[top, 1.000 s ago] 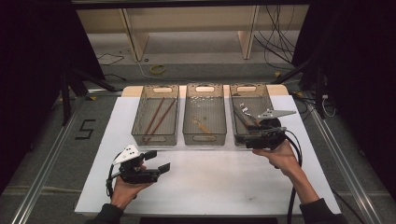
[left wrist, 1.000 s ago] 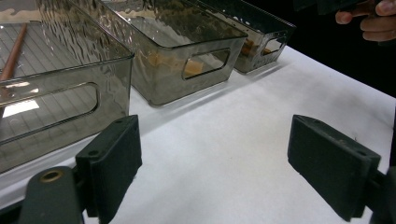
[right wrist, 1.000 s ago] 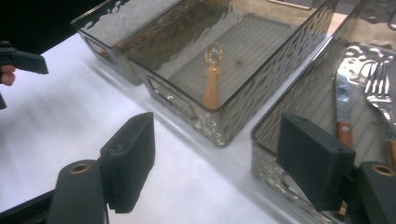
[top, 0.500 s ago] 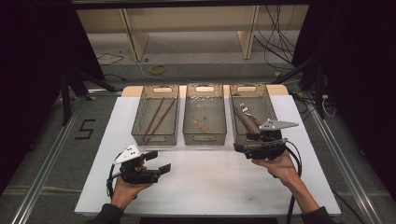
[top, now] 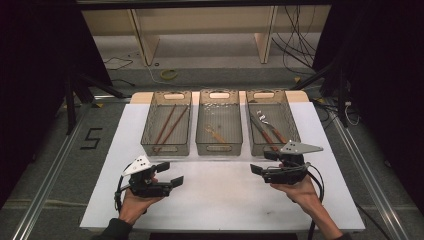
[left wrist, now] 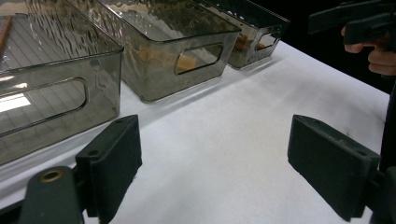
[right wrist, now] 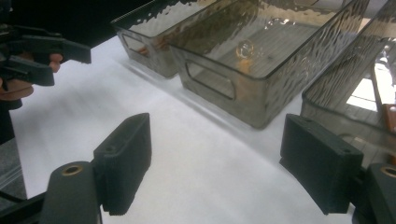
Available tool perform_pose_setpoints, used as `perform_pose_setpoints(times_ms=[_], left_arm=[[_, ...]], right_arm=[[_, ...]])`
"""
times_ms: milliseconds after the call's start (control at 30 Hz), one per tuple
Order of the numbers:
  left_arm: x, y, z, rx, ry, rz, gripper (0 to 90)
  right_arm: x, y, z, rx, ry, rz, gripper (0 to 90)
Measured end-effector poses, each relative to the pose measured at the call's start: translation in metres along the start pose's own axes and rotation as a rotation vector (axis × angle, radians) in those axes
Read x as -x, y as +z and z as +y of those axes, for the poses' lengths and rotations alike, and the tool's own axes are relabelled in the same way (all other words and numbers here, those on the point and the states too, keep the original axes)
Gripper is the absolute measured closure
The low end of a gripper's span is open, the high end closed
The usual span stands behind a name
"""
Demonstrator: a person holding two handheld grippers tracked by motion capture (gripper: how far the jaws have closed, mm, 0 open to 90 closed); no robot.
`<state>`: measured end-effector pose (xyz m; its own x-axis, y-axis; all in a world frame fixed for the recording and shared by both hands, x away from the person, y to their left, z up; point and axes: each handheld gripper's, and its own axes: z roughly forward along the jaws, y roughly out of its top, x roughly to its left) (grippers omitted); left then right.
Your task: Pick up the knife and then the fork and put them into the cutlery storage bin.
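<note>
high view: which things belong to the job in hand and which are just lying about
In the job: right bin with cutlery; middle bin; left bin with chopsticks; both open, empty hand-held grippers, left and right.

Lying about: yellow ring; floor cables.

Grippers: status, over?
Left gripper open, empty, over the mat. Right gripper jaws just opening, nothing between them, near the right bin. Cutlery lies in it. Nothing in the way.

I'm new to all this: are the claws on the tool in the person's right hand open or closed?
Open. The right gripper has its black jaws standing wide apart over bare white table, with nothing between them.
</note>
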<state>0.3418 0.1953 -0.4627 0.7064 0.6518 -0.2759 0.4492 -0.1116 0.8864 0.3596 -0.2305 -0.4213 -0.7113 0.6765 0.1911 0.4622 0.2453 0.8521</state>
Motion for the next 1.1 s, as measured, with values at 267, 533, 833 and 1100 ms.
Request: perform_pose_setpoints(times_ms=[267,533,833,1100], left_arm=[[0.000,-0.001,0.000,0.001,-0.001,-0.005,16.8],[0.000,-0.002,0.001,0.007,-0.009,-0.011,16.8],[0.001,-0.003,0.001,0.002,-0.004,-0.020,16.8],[0.001,-0.002,0.001,0.002,-0.006,-0.020,16.8]], right_arm=[[-0.004,-0.004,-0.017,0.033,0.017,-0.010,25.5],[-0.013,-0.004,-0.028,0.046,0.015,0.002,24.9],[-0.019,-0.007,-0.036,0.056,0.006,0.001,24.7],[-0.018,-0.007,-0.037,0.059,0.010,-0.008,24.6]])
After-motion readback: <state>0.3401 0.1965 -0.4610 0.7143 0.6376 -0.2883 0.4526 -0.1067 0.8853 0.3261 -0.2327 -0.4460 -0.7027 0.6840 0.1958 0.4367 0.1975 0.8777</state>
